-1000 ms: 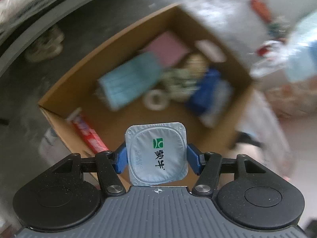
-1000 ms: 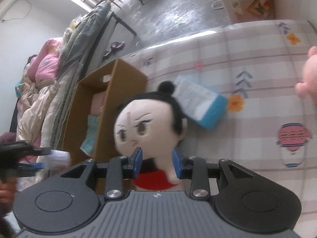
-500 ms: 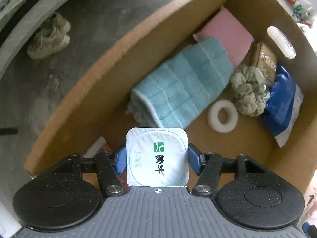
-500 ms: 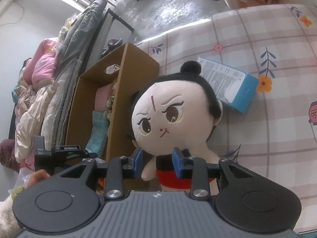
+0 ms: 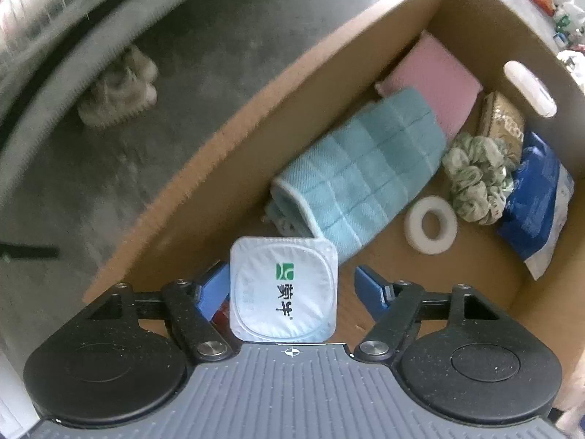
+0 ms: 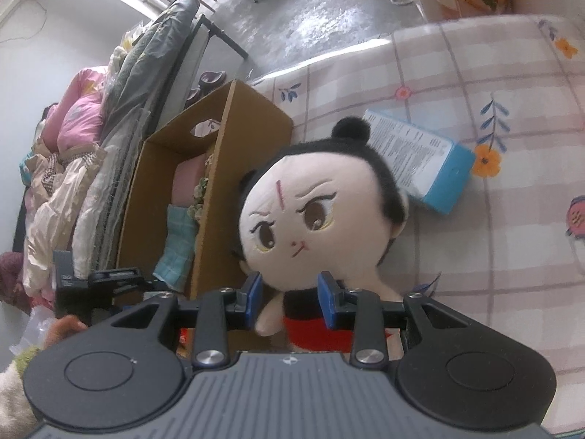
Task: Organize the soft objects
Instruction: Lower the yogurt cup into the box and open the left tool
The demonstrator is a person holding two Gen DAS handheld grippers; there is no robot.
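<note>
Letting go of the yogurt cup inside the cardboard box.

Left gripper (image 5: 290, 285) opening, pointed down into the box (image 5: 256, 109): right pad clear of the yogurt cup (image 5: 283, 291), which was clamped a moment ago, now tilted, leaning on the left pad near the teal towel (image 5: 360, 186). Drop-off as good as done. Right gripper (image 6: 289, 294) clenched on the plush doll (image 6: 310, 216) at the neck, beside the box, closer than a second ago; probably next in.
</note>
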